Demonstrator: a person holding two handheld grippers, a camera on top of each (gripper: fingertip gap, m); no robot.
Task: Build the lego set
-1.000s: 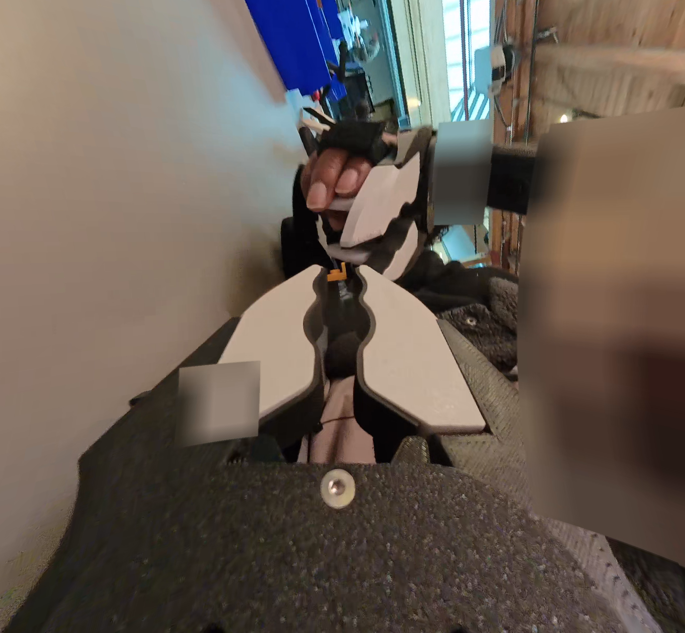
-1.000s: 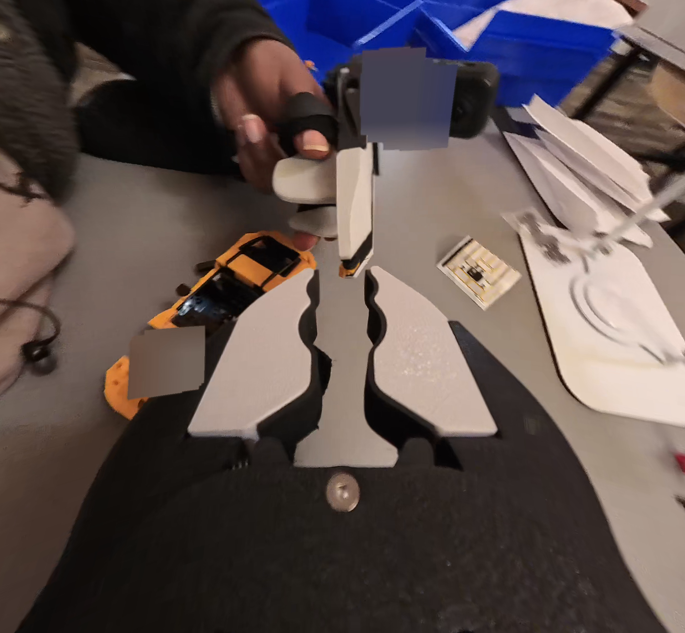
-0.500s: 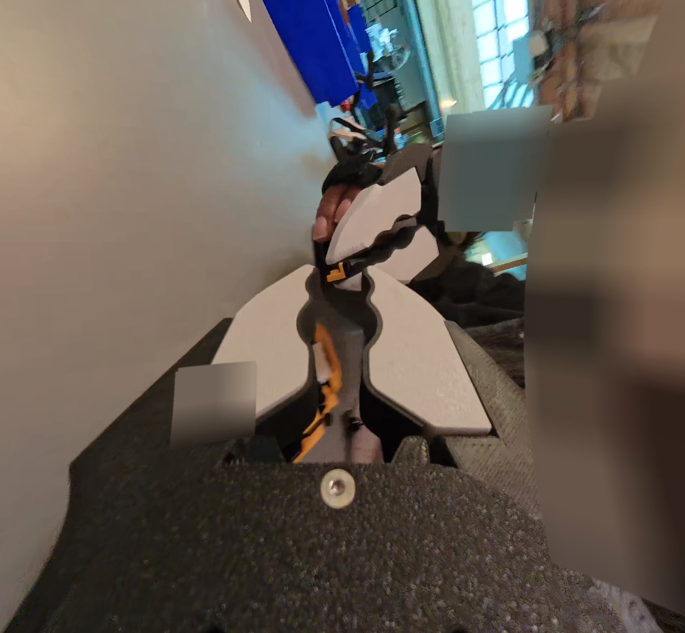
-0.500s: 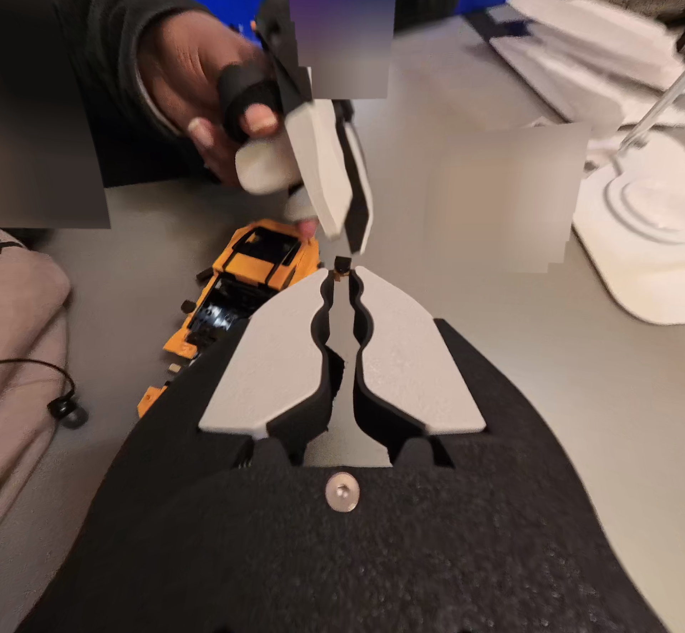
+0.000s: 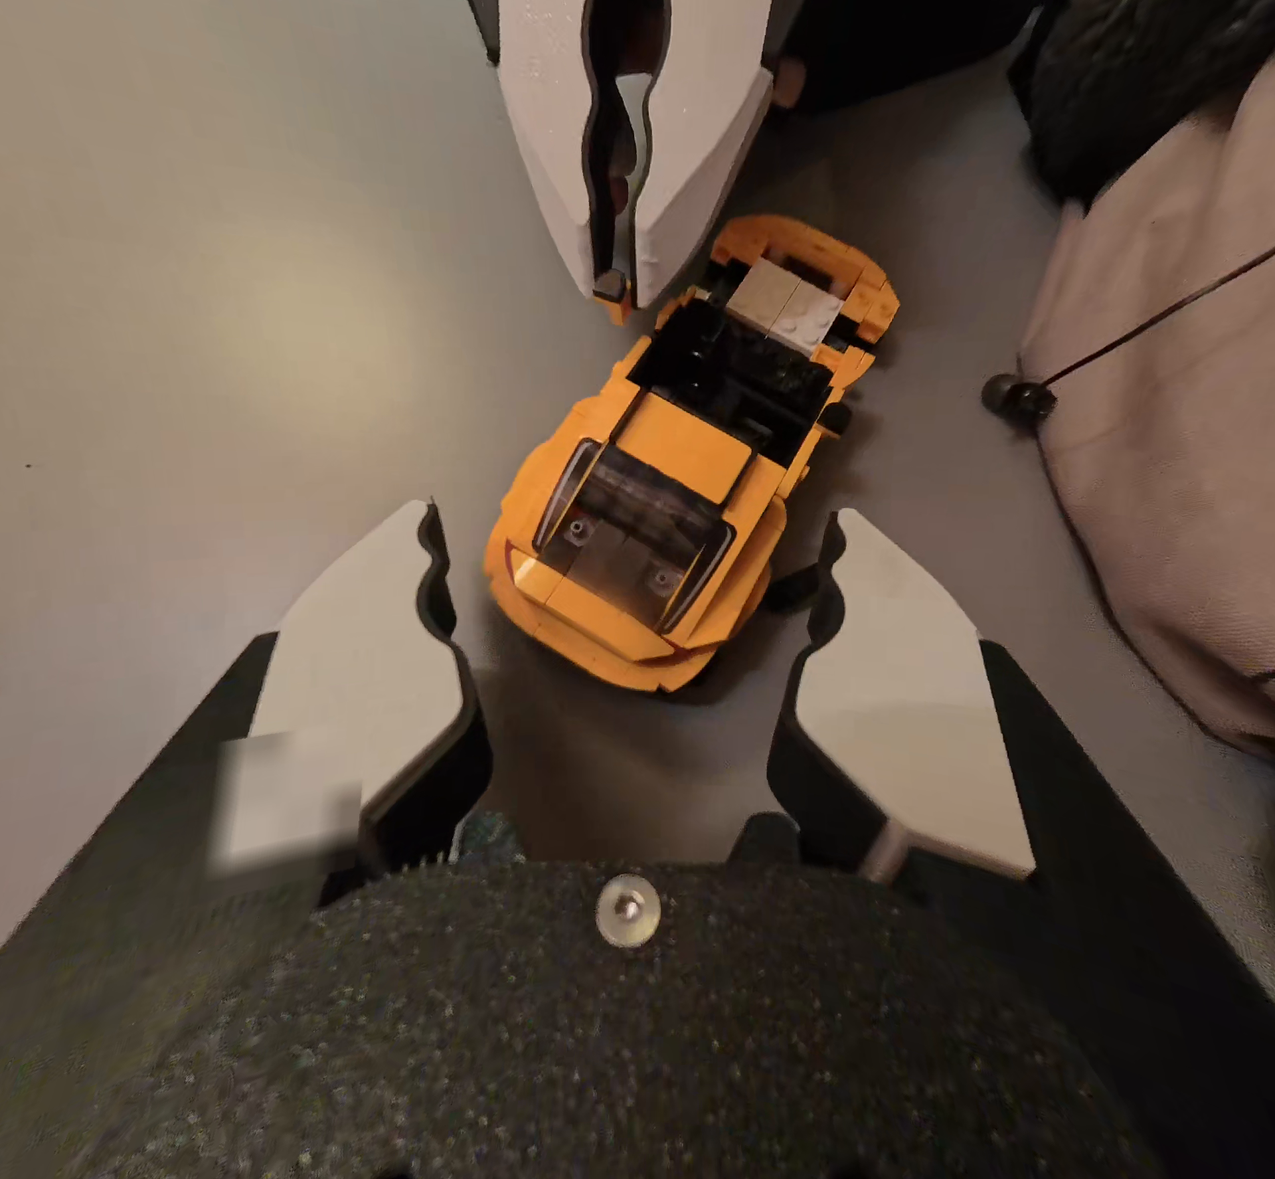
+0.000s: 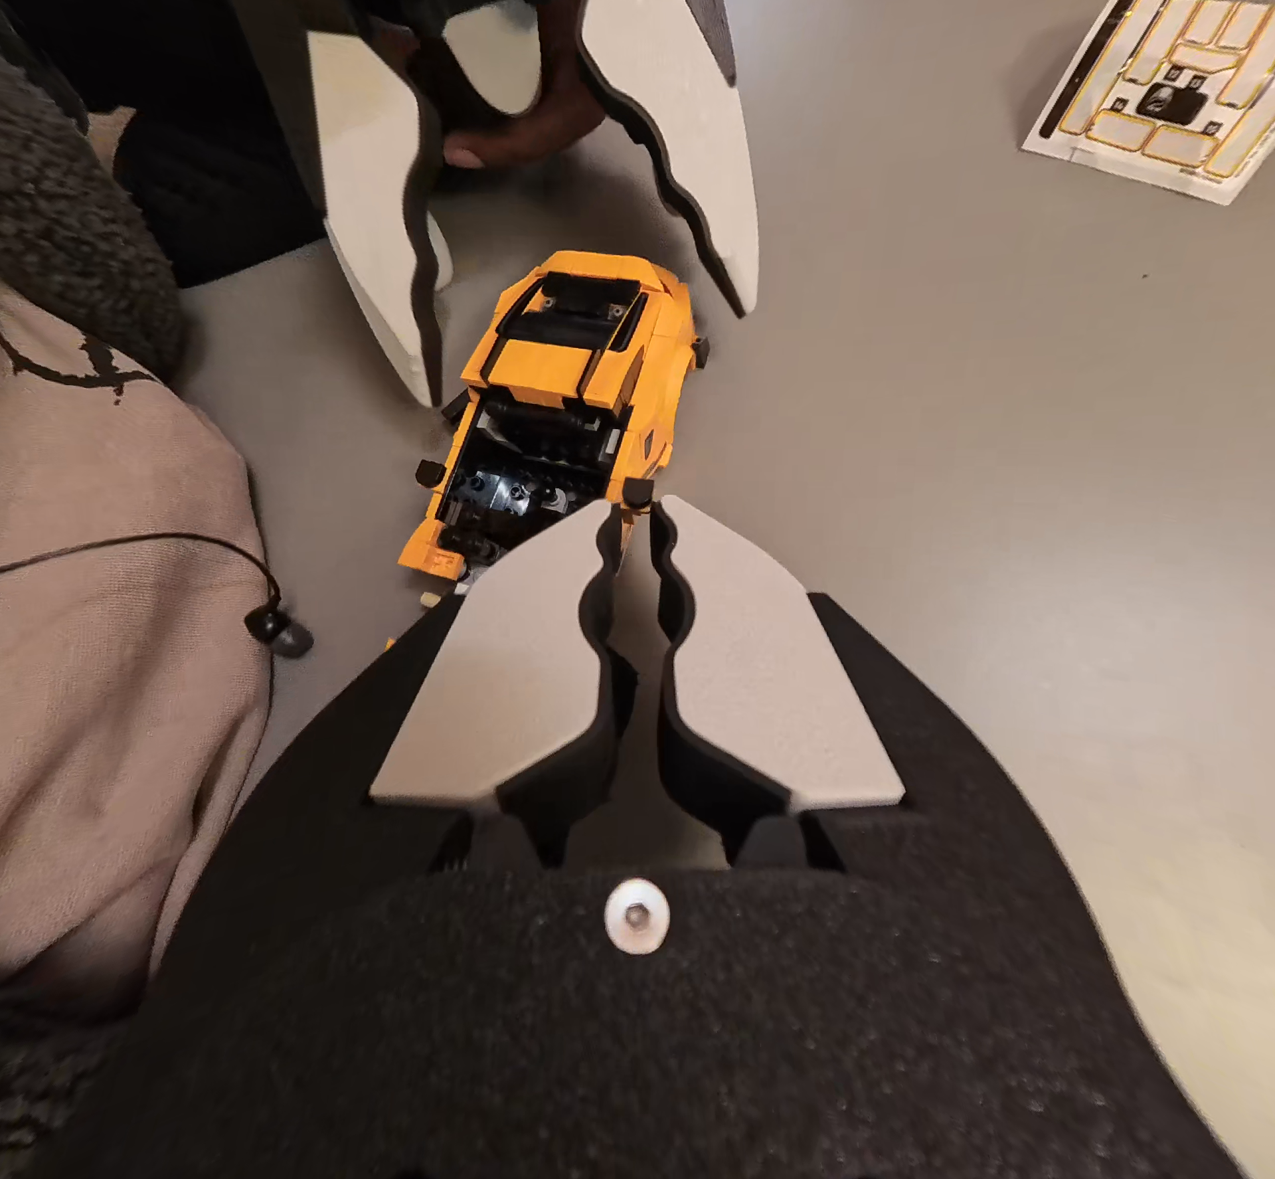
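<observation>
An orange and black lego car point(image 5: 683, 476) lies on the grey table point(image 5: 241, 318), its cabin open on top. My left gripper point(image 5: 631, 514) is open wide. Its fingers stand on either side of the car's near end and do not touch it. My right gripper point(image 6: 633, 509) is shut on a small black and orange lego piece point(image 6: 636, 492) and holds it beside the car point(image 6: 559, 414). The left wrist view shows this piece point(image 5: 613, 291) pinched at the right gripper's tips, by the car's far end.
A sticker sheet point(image 6: 1159, 97) lies on the table point(image 6: 966, 456) at the far right. A person's beige garment point(image 6: 103, 594) with a black cord and earbud point(image 6: 276, 625) lies at the left. A dark garment point(image 5: 1138, 42) lies beyond it. About 6 centimeters separates my left fingertips from my right.
The small piece passed from my left gripper to my right, which shut on it. My left gripper then opened wide. Both grippers have turned down over the car.
</observation>
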